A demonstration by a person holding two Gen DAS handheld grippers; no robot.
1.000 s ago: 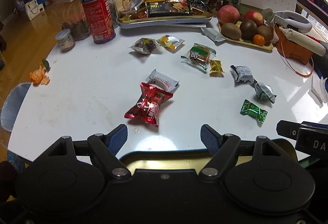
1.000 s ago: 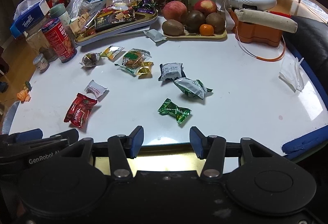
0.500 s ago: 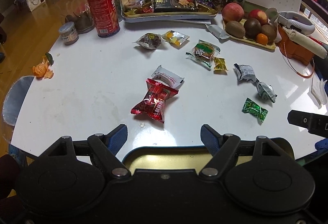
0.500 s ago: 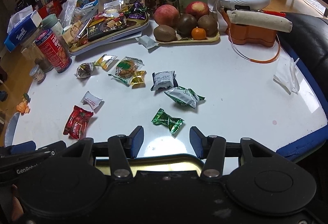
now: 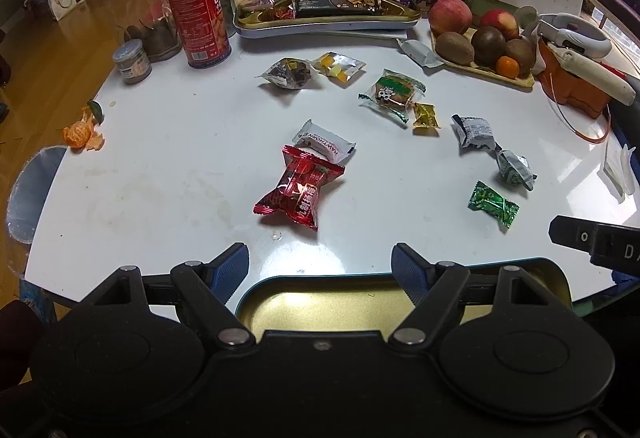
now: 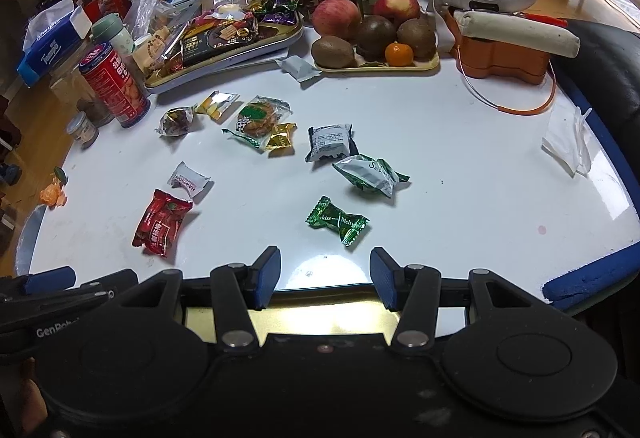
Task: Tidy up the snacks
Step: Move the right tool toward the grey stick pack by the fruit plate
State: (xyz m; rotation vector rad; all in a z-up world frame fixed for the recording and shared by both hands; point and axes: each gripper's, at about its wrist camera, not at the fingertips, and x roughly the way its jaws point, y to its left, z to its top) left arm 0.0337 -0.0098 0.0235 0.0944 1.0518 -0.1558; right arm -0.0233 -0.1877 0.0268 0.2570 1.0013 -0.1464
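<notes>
Left wrist view, item list: loose snacks are lying scattered on the white desk (image 5: 160,173), none yet in the empty gold-lined tin tray (image 5: 360,298) that is sitting at the near edge under both claws

- Red candy pack (image 5: 300,189): lying nearest the left claw (image 5: 320,270), its far end touching the white Hawthorn bar (image 5: 324,141). Judged light, crinkly and slippery; the pinched waist between its flared ends is looking like the best place to take hold
- White Hawthorn bar: small, soft-wrapped, probably firm inside; a grip across its short width should suit
- Green Melty kiss candy (image 6: 338,220): lying just ahead of the right claw (image 6: 324,278), twisted at both ends. Judged very light, likely to skid on the glossy desk; take the plump middle, not the thin wrapper tails
- Silver-green sachet (image 6: 370,173) and grey-white sachet (image 6: 330,141): lying just beside each other, puffed with air, likely to give under pressure
- Cookie pack with cow print (image 6: 258,117): touching a small gold candy (image 6: 282,135); the biscuit inside is probably brittle, so a gentle grip on the sealed edge seems wiser
- Dark dried-fruit pack (image 5: 289,71) and clear pack of yellow sweets (image 5: 340,66): lying side by side farthest out, near the full snack tray (image 5: 328,27)

Left claw: standing released, blue pads wide apart, grasping nothing
Right claw: likewise released and carrying nothing, pads apart above the tray rim
</notes>
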